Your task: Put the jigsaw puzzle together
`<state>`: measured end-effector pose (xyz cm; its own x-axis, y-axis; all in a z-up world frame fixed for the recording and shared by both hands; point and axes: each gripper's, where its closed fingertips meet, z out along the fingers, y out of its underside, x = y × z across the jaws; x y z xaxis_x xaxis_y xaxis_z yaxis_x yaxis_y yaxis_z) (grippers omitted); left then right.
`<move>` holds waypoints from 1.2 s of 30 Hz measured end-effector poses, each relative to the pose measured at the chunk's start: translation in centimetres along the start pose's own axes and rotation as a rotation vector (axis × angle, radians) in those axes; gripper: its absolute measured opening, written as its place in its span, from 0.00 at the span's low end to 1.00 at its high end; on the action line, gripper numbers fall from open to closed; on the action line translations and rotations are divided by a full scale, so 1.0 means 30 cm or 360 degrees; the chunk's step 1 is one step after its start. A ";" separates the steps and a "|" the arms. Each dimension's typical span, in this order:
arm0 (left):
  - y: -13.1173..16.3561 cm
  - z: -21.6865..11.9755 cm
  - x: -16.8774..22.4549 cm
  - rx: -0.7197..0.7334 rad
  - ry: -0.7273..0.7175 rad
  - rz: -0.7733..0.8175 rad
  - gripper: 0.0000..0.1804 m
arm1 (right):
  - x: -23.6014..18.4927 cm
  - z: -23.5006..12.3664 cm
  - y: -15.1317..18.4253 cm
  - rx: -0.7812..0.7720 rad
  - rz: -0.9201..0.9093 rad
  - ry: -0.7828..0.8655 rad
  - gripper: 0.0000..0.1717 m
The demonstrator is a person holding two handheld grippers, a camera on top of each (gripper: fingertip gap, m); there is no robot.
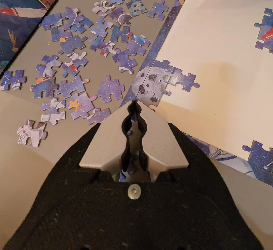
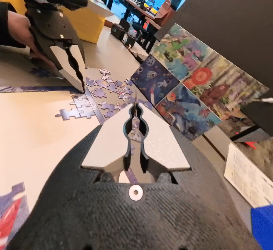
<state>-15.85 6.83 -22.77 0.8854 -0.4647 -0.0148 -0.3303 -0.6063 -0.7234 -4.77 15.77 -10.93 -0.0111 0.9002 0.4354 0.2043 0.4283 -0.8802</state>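
Observation:
My left gripper point(image 1: 135, 102) is shut and empty. Its tips press down on the blue border of the puzzle tray point(image 1: 206, 51), right beside the joined moon pieces point(image 1: 155, 80). It also shows in the right wrist view point(image 2: 82, 90), tips on the tray's border. My right gripper point(image 2: 135, 104) is shut on a blue-and-white puzzle piece point(image 2: 135, 96), held edge-on above the table with its thin edge sticking out past the tips. Loose blue pieces point(image 1: 88, 43) lie scattered on the table beside the tray; they also show in the right wrist view point(image 2: 112, 89).
A puzzle box with colourful pictures point(image 2: 192, 80) stands beyond the loose pieces; it also shows in the left wrist view point(image 1: 22, 7). More joined pieces sit at the tray's right edge point(image 1: 265, 29) and near corner point(image 1: 258, 153). A yellow box point(image 2: 88, 24) stands behind the left gripper. My right fingertips sit around 20 centimeters from my left ones.

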 end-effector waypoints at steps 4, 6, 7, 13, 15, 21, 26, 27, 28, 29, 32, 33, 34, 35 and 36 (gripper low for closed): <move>0.000 0.000 0.000 0.0001 0.0013 -0.0014 0.00 | 0.013 -0.096 0.063 0.0012 0.0074 0.0017 0.00; 0.000 0.000 0.000 0.0002 0.0020 -0.0022 0.00 | -0.009 -0.125 0.086 0.0008 0.0100 -0.0020 0.00; 0.000 0.000 0.001 0.0002 0.0025 -0.0026 0.00 | -0.019 -0.135 0.097 0.0000 0.0104 -0.0031 0.00; -0.004 -0.005 0.003 0.0025 0.0061 -0.0055 0.00 | -0.023 -0.172 0.079 0.0032 0.0129 -0.0031 0.00; -0.015 -0.014 0.002 0.0070 0.0075 -0.0070 0.00 | -0.021 -0.179 0.061 0.0046 0.0113 -0.0009 0.00; -0.038 -0.029 -0.019 0.0159 0.0043 -0.0111 0.00 | -0.056 -0.175 0.038 0.0073 0.0114 -0.0057 0.00; -0.028 -0.018 -0.027 0.0111 0.0003 -0.0109 0.00 | -0.081 -0.166 0.033 0.0067 0.0091 -0.0088 0.00; -0.031 -0.020 -0.030 0.0121 -0.0001 -0.0112 0.01 | -0.084 -0.164 0.035 0.0061 0.0087 -0.0090 0.00; -0.034 -0.022 -0.033 0.0135 -0.0007 -0.0116 0.01 | -0.086 -0.162 0.037 0.0055 0.0082 -0.0091 0.00; -0.036 -0.025 -0.037 0.0145 -0.0013 -0.0122 0.01 | -0.087 -0.161 0.039 0.0049 0.0079 -0.0091 0.00; -0.033 -0.022 -0.041 0.0132 -0.0023 -0.0128 0.02 | -0.089 -0.158 0.042 0.0040 0.0076 -0.0094 0.00; -0.031 -0.019 -0.041 0.0121 -0.0028 -0.0124 0.02 | -0.090 -0.157 0.043 0.0038 0.0076 -0.0096 0.00; -0.029 -0.017 -0.040 0.0111 -0.0032 -0.0118 0.02 | -0.091 -0.156 0.044 0.0036 0.0075 -0.0097 0.00; -0.027 -0.015 -0.040 0.0103 -0.0035 -0.0114 0.02 | -0.092 -0.155 0.045 0.0033 0.0074 -0.0098 0.00; -0.026 -0.014 -0.041 0.0098 -0.0038 -0.0114 0.03 | -0.093 -0.155 0.046 0.0030 0.0073 -0.0099 0.00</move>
<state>-16.81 7.61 -21.89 0.9138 -0.4055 0.0227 -0.2457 -0.5965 -0.7641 0.08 13.49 -12.48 -0.0633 0.9218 0.3825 0.1876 0.3874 -0.9026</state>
